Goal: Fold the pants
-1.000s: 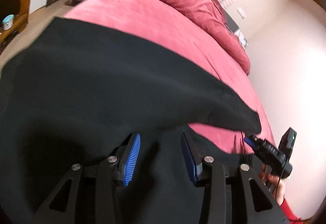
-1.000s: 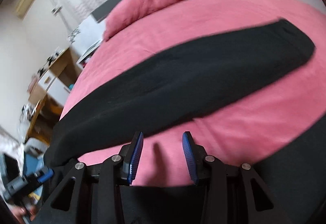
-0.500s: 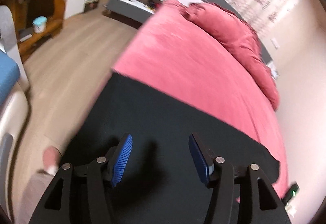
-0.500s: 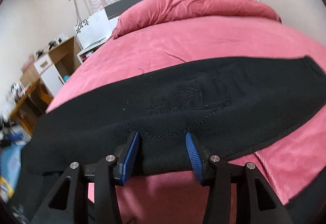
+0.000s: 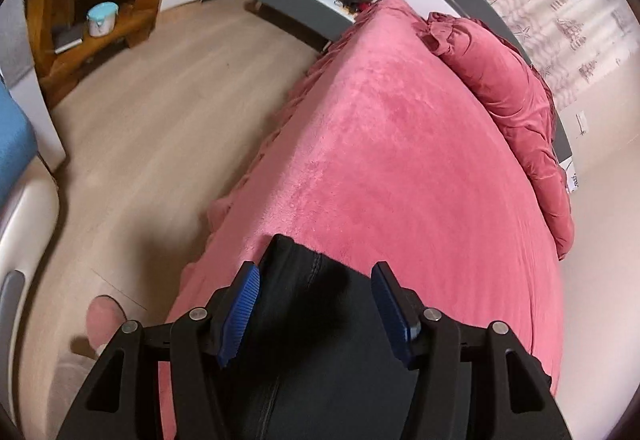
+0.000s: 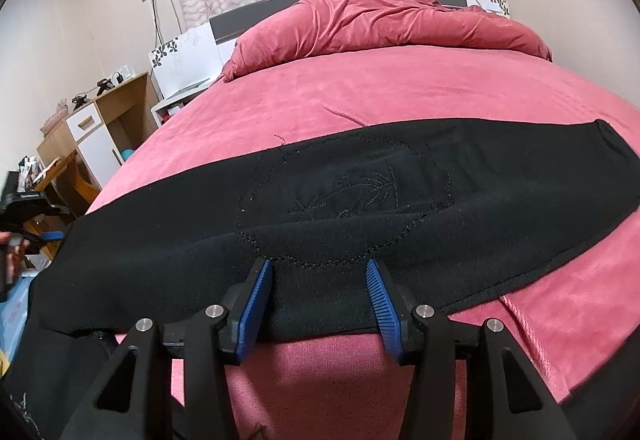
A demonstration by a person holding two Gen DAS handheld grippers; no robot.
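Right wrist view: black fleece pants (image 6: pixel 344 199) stretched left to right across the pink plush bedspread (image 6: pixel 400 95), long axis crosswise to the right gripper (image 6: pixel 320 298), near hem between its blue pads, jaws apart after opening, pressing nothing. Left wrist view: left gripper (image 5: pixel 316 310) likewise spread over one end of the pants at lower centre, gripping nothing. Probably next: clamp, carry the end along that axis.

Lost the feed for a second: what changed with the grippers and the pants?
The left gripper swung along the black fleece pants to their end at the bed's edge; its jaws have just opened. The right gripper opened too, straddling the folded edge. The pink plush bedspread stayed put.
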